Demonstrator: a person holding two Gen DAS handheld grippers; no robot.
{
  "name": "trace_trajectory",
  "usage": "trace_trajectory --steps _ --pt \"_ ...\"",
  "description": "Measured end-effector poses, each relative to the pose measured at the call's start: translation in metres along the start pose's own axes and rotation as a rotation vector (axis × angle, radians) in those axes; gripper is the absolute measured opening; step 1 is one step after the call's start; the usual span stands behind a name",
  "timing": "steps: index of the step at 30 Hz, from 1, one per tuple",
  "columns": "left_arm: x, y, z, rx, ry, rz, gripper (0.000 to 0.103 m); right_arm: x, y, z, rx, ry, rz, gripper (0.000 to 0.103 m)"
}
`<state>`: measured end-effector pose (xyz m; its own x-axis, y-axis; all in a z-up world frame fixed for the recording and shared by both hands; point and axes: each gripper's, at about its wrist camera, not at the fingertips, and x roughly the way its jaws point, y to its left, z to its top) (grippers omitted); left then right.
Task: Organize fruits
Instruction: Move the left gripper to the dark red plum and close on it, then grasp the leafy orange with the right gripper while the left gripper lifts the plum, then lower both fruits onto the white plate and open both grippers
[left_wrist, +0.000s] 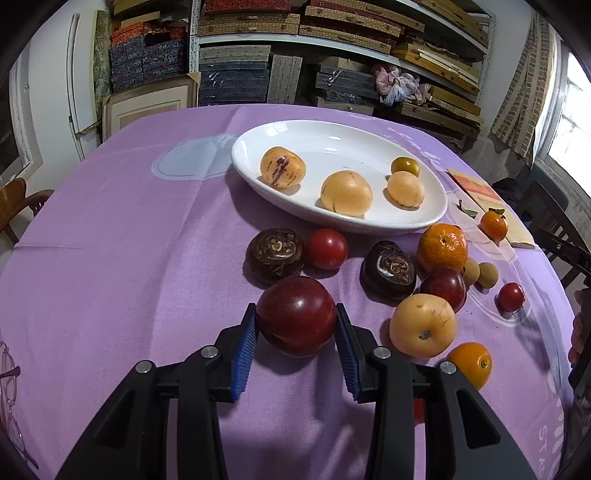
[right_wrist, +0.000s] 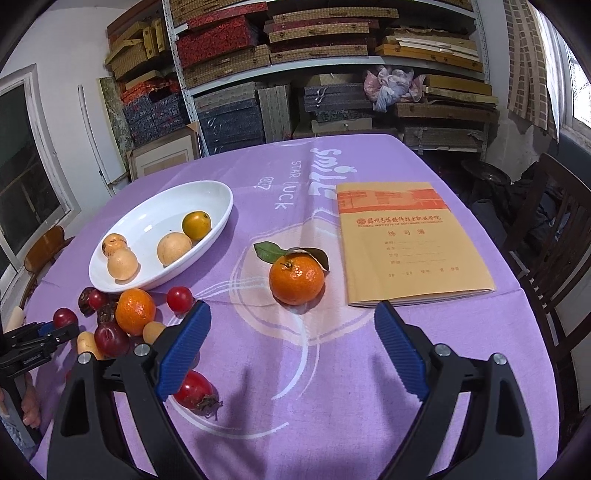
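Observation:
A white oval dish (left_wrist: 424, 218) (right_wrist: 110, 284) on the purple cloth holds several yellow fruits. In front of it lie loose fruits: two dark brown ones (left_wrist: 275, 254), red tomatoes (left_wrist: 327, 248), a mandarin (left_wrist: 442, 247), a yellow fruit (left_wrist: 423, 325). My left gripper (left_wrist: 295, 321) has its blue pads against both sides of a dark red plum (left_wrist: 295, 315) that rests on the cloth; it also shows in the right wrist view (right_wrist: 64, 317). My right gripper (right_wrist: 291, 314) is open and empty, just short of a leafy mandarin (right_wrist: 296, 278).
A tan exercise book (right_wrist: 402, 240) lies right of the leafy mandarin. A red tomato (right_wrist: 194, 389) sits by my right gripper's left finger. Wooden chairs (right_wrist: 546, 236) stand at the table's right and left edges. Shelves of boxes stand behind the table.

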<state>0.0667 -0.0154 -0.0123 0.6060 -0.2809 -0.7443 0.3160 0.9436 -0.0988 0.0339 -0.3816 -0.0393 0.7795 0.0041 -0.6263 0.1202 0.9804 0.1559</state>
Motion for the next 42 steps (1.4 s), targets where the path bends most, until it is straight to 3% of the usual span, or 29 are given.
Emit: trace_trajectory --steps 7,10,17,22,24,26,34,42 --pt "-0.005 0.001 -0.002 0.004 -0.015 -0.011 0.041 0.038 0.019 0.016 -0.087 0.084 -0.048 0.083" --pt "-0.005 0.001 -0.002 0.003 -0.016 -0.012 0.041 0.058 0.025 0.022 -0.121 0.118 -0.068 0.077" --pt "-0.004 0.002 -0.002 -0.002 -0.004 -0.020 0.041 0.083 0.013 0.024 -0.080 0.164 -0.054 0.061" --pt "-0.001 0.004 -0.001 -0.004 0.003 -0.026 0.041 0.091 0.007 0.021 -0.072 0.174 -0.058 0.059" --pt "0.000 0.005 0.000 -0.007 0.005 -0.025 0.041 0.093 0.006 0.020 -0.072 0.179 -0.057 0.053" --pt "0.001 0.005 0.000 -0.008 0.006 -0.024 0.041 0.092 0.004 0.021 -0.070 0.175 -0.053 0.047" --pt "0.002 0.006 -0.001 -0.009 0.007 -0.028 0.041 0.081 0.009 0.019 -0.084 0.150 -0.026 0.046" --pt "-0.004 0.004 0.003 -0.012 -0.027 -0.029 0.041 0.044 0.047 0.015 -0.132 0.092 0.072 0.046"
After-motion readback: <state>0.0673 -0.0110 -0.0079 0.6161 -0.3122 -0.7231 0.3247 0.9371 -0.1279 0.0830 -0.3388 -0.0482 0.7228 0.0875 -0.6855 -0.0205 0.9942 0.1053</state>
